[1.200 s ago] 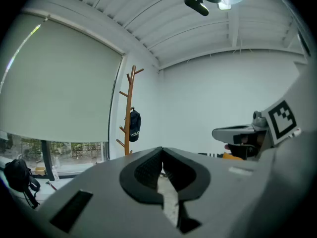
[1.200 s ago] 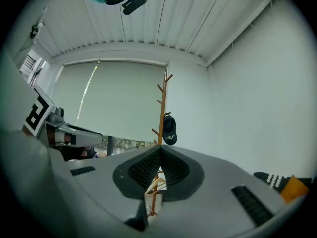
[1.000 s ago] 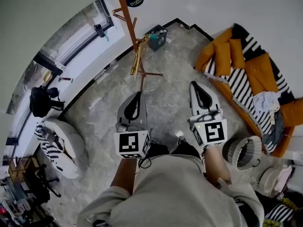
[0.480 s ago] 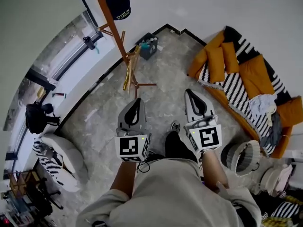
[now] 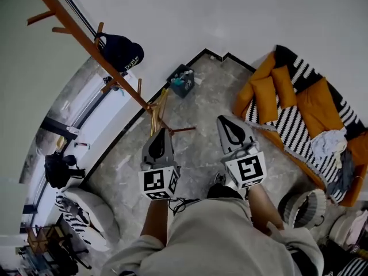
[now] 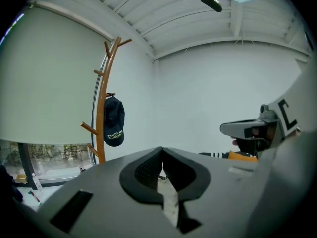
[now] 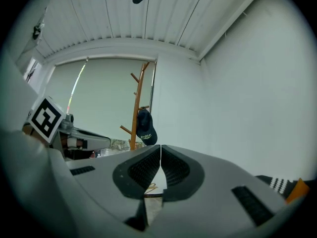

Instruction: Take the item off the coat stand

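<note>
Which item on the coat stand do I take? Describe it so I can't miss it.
In the corner beside the window stands an orange wooden coat stand. Partway up its pole hangs a dark navy cap with pale lettering. It is the only thing hanging there; the other pegs in view are bare.

The left gripper [image 5: 163, 130] and right gripper [image 5: 221, 119] are grey, with black ribbed fingers [image 7: 146, 168] and square-marker cubes [image 5: 156, 181]; the top [image 5: 218, 234] is beige.

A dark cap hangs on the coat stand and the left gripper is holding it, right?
No. The cap hangs on the coat stand, but the left gripper is shut and empty, apart from it, as the left gripper view shows.
</note>
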The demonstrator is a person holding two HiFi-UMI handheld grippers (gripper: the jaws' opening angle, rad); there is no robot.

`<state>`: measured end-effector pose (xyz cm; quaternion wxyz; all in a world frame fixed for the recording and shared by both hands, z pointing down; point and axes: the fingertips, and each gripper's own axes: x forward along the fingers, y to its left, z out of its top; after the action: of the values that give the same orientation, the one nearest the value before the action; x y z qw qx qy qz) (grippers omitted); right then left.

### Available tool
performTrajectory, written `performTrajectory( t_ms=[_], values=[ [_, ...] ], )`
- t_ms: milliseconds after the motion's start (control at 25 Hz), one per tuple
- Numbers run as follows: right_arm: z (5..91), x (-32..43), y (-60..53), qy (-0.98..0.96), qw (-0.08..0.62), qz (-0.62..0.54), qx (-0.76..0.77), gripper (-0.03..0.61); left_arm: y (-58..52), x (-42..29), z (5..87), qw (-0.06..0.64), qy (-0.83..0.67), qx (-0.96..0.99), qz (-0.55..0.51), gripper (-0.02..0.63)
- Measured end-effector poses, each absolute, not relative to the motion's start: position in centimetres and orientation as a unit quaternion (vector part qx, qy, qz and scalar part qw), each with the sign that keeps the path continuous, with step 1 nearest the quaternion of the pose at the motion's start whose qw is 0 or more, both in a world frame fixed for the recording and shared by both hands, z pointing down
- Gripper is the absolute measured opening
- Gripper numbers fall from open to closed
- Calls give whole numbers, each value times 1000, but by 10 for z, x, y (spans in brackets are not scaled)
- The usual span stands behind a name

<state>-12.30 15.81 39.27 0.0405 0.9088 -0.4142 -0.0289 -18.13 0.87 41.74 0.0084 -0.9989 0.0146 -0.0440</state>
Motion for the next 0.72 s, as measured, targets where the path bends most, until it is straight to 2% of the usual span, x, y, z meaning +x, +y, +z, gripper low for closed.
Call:
performTrajectory(
  t_ms=[240,720],
  values=[
    [407,-69,183,-422,24,-11,906,6,30,-131,423,15,26,-998,-58,11],
    [444,10,115,-481,42,32,875,6,-16,-31,452,-2,37,-996,-79,11]
  ],
)
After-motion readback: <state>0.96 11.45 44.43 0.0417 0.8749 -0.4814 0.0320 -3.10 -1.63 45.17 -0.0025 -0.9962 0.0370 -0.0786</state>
